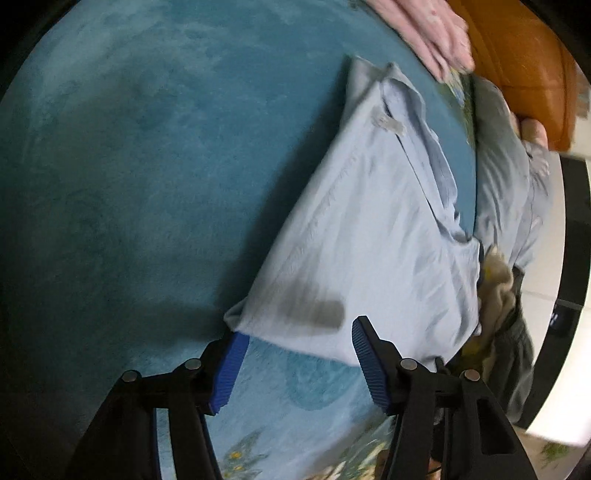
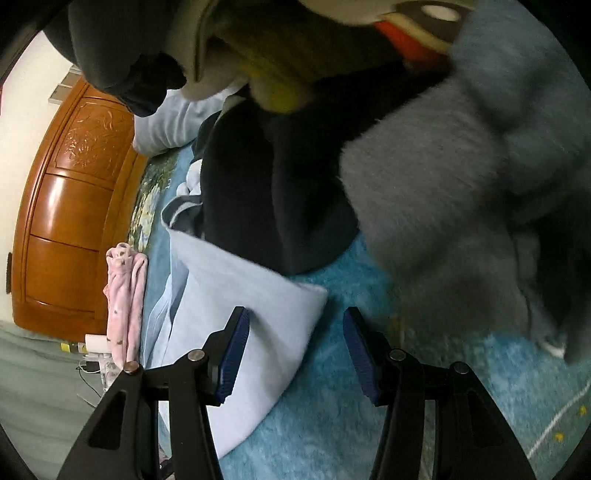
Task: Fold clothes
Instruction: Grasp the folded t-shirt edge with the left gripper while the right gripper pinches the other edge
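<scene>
A pale blue garment (image 1: 369, 236) lies partly folded on a teal blanket (image 1: 129, 166), with a grey mark near its lower edge. My left gripper (image 1: 295, 339) is open, its blue pads on either side of that lower edge, holding nothing. In the right wrist view the same pale blue garment (image 2: 240, 325) lies flat, and my right gripper (image 2: 295, 332) is open with its left finger over the cloth's corner. Whether either gripper touches the cloth I cannot tell.
A folded pink garment (image 1: 432, 33) (image 2: 123, 295) lies at the blanket's edge beside an orange wooden headboard (image 2: 74, 221). A heap of dark, grey and olive clothes (image 2: 332, 147) (image 1: 498, 295) lies just beyond the pale blue garment.
</scene>
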Motion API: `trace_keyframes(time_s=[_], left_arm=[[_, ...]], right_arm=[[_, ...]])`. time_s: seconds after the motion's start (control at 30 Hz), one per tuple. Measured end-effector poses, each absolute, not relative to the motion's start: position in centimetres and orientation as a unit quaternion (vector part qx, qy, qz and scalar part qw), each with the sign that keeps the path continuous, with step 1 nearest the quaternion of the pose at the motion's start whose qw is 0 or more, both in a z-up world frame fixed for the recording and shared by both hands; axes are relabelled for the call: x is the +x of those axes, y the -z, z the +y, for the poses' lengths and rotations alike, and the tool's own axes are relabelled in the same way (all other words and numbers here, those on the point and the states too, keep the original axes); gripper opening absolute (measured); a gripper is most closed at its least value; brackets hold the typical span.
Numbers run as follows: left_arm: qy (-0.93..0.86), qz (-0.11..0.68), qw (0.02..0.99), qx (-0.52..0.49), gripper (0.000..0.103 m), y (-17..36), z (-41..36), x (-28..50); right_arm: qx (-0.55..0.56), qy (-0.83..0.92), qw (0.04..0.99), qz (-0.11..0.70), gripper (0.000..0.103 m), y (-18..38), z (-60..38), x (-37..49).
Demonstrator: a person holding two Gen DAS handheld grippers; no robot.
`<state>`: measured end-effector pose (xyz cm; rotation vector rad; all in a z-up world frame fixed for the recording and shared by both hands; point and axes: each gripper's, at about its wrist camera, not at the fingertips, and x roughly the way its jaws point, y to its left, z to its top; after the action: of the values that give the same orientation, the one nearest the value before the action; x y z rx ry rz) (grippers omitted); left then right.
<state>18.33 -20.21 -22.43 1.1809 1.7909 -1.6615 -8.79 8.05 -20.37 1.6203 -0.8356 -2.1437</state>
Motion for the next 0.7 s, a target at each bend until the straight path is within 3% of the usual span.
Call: trace_keyframes(time_s=[0.03,0.07,0.13,0.17,0.23,0.43,0.7], left_arm=[[0.603,0.645,0.212,0.420,0.048,22.3,-20.3,18.3],[0.607,0.645,0.211,0.414,0.028,22.3,-20.4,18.2],[0.612,0.637,0.211,0.418,0.021,22.1,-20.4,18.0],[0.612,0.635,0.213,0.420,0.015,22.0,-20.4,17.9],[0.612,0.631,0.217,0.423,0.012,21.8,-20.4,17.7],[0.699,0.512,0.226,0.445,0.009,15.2,-22.3,14.4],[0.798,0.432,0.192,0.373,0.008,-0.2,-30.4,6.3]], right_arm=[[0.569,0.753,0.163,-0.288,0.053,20.3,7.8,-9.1],[0.570,0.754,0.165,-0.283,0.050,20.3,7.4,-9.3],[0.574,0.752,0.165,-0.279,0.029,20.3,7.1,-9.8],[0.575,0.750,0.162,-0.282,0.025,20.4,6.9,-9.9],[0.578,0.748,0.156,-0.288,0.006,20.4,6.9,-9.9],[0.560,0.757,0.165,-0.295,0.003,17.2,6.4,-9.5],[0.479,0.776,0.255,-0.322,0.003,4.7,1.4,-12.6]])
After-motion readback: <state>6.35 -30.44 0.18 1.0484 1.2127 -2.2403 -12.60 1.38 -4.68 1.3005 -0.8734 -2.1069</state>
